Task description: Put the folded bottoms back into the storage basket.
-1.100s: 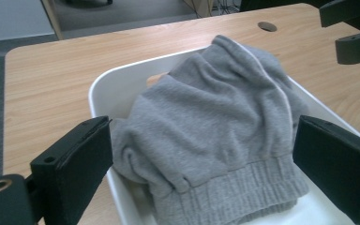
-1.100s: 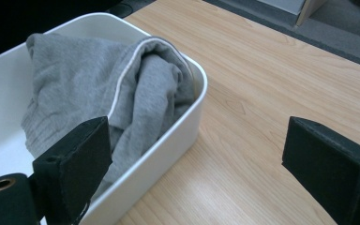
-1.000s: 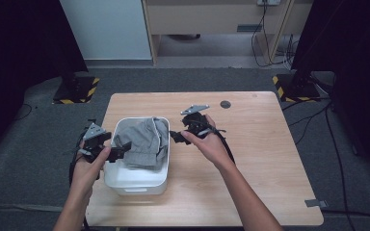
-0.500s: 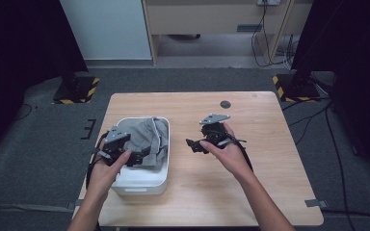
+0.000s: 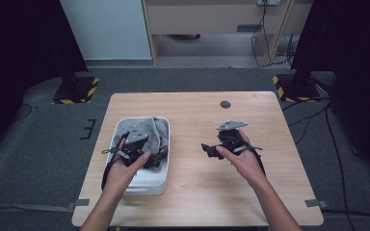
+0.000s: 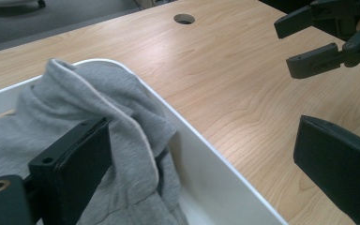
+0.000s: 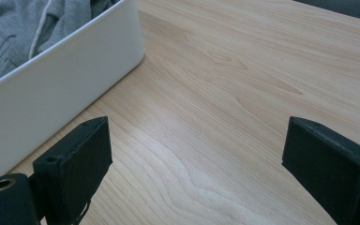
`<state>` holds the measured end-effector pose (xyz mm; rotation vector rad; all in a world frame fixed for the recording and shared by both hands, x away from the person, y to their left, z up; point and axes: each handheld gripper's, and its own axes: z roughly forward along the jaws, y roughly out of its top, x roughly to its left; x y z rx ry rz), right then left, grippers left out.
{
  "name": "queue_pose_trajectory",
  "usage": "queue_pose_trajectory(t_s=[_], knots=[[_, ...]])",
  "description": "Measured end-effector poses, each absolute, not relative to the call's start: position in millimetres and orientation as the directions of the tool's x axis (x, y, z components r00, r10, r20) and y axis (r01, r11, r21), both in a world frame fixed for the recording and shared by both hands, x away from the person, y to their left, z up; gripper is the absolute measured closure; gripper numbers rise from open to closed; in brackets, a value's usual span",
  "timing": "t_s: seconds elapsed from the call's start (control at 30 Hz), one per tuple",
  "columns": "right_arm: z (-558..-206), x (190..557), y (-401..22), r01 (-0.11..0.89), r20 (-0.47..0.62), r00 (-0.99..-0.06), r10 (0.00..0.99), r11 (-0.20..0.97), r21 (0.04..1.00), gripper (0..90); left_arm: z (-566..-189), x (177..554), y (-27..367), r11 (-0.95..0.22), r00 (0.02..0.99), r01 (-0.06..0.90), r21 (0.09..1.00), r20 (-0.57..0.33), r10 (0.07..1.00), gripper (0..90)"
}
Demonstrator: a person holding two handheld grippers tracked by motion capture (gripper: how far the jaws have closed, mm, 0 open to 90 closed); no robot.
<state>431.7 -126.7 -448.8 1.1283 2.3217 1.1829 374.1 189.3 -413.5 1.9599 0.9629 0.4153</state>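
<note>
1. The left gripper (image 5: 147, 156) is above the white bin (image 5: 144, 180), near its right wall, and a hand (image 5: 125, 168) holds it from behind.
2. The jaws of this gripper stand wide apart and hold nothing. In the left gripper view one jaw is over the grey garment (image 6: 98, 140) and the other jaw is over the bare tabletop (image 6: 243, 93), so the wall of the bin (image 6: 225, 183) passes between them.
3. The grey garment lies crumpled inside the bin, directly in front of and under the left gripper. A fold of it rises above the rim, just beside the jaw on the bin side. I cannot tell if that jaw touches the cloth.
4. The right gripper (image 5: 209, 150) is over the bare tabletop (image 5: 197, 202), to the right of the bin and well apart from the left gripper. A hand (image 5: 241, 159) holds it, and a grey three-cornered plate sits on top.
5. Its jaws are also spread wide with nothing between them. In the right gripper view there is only wood grain between the jaws (image 7: 206, 140).
6. From the right gripper, the bin (image 7: 51, 93) is ahead on the left side, close to the left jaw but not touching, and the garment (image 7: 37, 23) shows over the rim.
7. A round hole (image 5: 225, 104) is in the tabletop, far ahead of the right gripper.
</note>
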Motion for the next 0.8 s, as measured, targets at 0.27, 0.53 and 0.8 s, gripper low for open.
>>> queue_pose_trajectory(t_s=[0.27,0.53,0.8], knots=[[-456.7,426.3,-142.0,0.524,0.083,-0.632,0.771,0.347,0.778,8.7,-415.4,371.7,171.1,-0.322,0.671,0.455,0.830,-0.082,0.737,3.8],[-463.5,417.8,-164.1,0.538,0.083,-0.610,0.788,0.335,0.773,8.7,-417.9,368.3,139.0,-0.364,0.713,0.439,0.821,-0.072,0.697,3.8],[-472.1,405.2,-192.9,0.554,0.080,-0.580,0.810,0.321,0.768,8.7,-423.3,365.9,97.8,-0.399,0.747,0.426,0.812,-0.067,0.661,4.3]])
